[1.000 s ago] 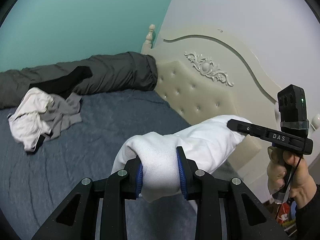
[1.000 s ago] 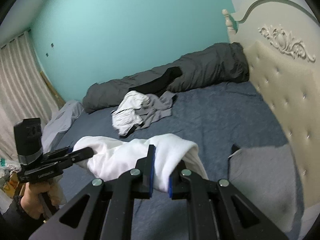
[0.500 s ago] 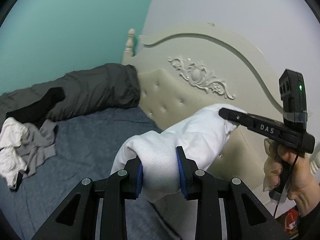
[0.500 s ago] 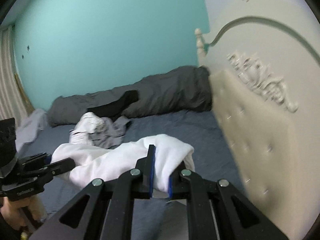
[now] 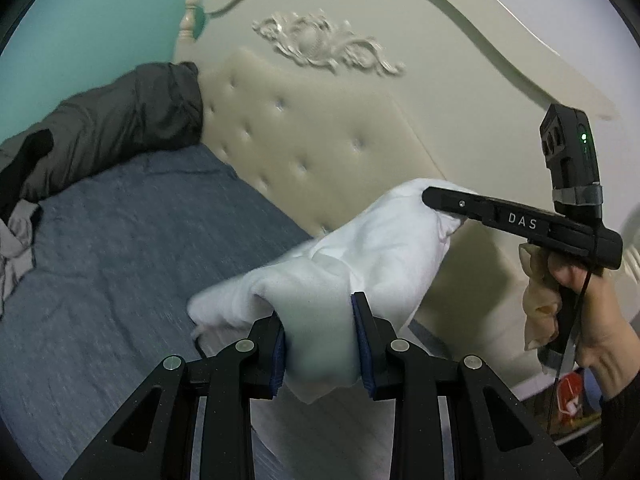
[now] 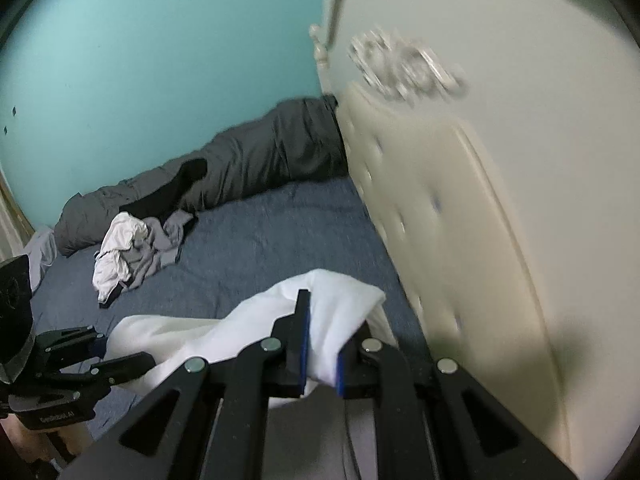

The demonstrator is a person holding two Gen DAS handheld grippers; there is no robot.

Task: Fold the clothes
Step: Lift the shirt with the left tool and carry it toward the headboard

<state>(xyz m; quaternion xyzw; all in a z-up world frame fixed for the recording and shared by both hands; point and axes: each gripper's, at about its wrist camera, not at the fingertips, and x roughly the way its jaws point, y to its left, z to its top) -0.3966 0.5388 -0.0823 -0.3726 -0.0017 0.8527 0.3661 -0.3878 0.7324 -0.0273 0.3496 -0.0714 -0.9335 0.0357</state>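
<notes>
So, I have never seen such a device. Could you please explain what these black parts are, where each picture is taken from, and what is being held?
There is no robot here. A person holds a two-finger gripper in each hand, and each gripper has a wide-angle camera looking forward along its fingers. That is why black fingers fill the bottom of both pictures.

In the left camera's view, the left gripper is shut on a white garment; the right gripper, in the person's right hand, pinches the other end. In the right camera's view, the same garment hangs between the two, above a blue bed. On the bed lie a pile of unfolded clothes and a dark grey duvet, beside a cream headboard.
</notes>
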